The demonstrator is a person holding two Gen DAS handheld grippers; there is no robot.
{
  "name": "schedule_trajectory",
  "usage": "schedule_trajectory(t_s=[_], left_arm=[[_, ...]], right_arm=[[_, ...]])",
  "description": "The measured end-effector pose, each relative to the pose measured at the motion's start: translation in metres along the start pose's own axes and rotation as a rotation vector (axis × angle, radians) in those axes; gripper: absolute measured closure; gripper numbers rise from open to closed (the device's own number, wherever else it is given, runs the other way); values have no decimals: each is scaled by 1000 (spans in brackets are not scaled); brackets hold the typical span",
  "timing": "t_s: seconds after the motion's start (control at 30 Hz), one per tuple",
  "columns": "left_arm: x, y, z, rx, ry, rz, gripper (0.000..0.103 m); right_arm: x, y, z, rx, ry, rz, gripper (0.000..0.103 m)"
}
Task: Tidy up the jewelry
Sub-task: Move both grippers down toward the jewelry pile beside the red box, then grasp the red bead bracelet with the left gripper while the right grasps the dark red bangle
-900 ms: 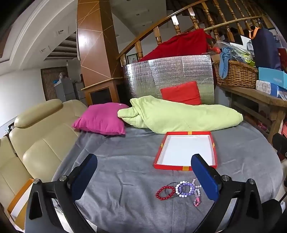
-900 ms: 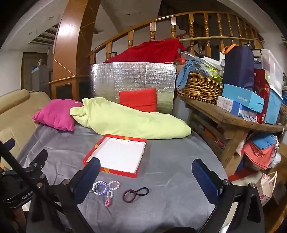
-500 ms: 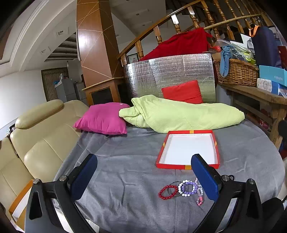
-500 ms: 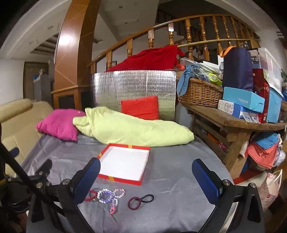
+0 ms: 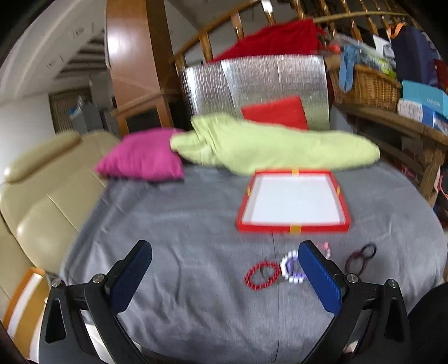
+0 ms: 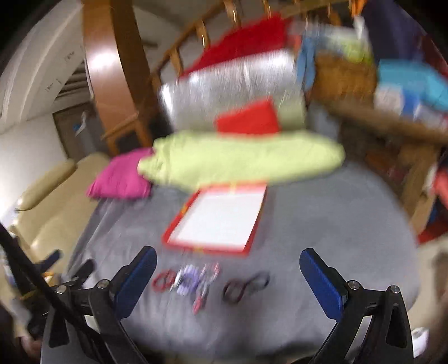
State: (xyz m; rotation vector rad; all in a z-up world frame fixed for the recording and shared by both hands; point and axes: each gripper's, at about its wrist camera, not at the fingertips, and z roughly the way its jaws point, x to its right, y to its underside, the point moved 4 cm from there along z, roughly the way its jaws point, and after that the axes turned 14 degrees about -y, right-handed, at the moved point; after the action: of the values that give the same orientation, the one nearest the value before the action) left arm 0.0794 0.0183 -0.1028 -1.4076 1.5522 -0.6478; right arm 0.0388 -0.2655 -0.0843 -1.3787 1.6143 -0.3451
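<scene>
Both claws wide open, nothing held: left gripper [image 5: 224, 275], right gripper [image 6: 228, 281]. Beaded bracelets [image 5: 261, 275] sit on the grey cloth [image 5: 173, 224] just before the red tray [image 5: 292, 228], look light and floppy, probably rolly, so I'd pinch 1 across its bead strand

In front of me a grey cloth [image 5: 182, 238] covers the table. At my left stands a cream leather sofa [image 5: 42, 196]. Behind are a wooden column [image 5: 131, 56], a stair railing [image 5: 224, 25] and a wooden shelf [image 5: 392, 123] with a wicker basket [image 5: 366, 86].
</scene>
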Motion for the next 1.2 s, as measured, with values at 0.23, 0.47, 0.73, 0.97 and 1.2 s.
schedule_trajectory(t_s=[0.23, 0.47, 0.73, 0.97, 1.2], left_arm=[[18, 46, 66, -161, 84, 104, 0], [2, 70, 110, -272, 91, 150, 0], [10, 76, 140, -334, 162, 142, 16], [31, 82, 159, -402, 252, 110, 45], [46, 84, 179, -469, 312, 63, 79]], right_arm=[[80, 26, 79, -174, -25, 239, 2], [81, 51, 133, -277, -86, 321, 32], [79, 73, 174, -374, -62, 343, 69], [78, 83, 191, -386, -37, 343, 95], [75, 73, 185, -315, -34, 299, 100]])
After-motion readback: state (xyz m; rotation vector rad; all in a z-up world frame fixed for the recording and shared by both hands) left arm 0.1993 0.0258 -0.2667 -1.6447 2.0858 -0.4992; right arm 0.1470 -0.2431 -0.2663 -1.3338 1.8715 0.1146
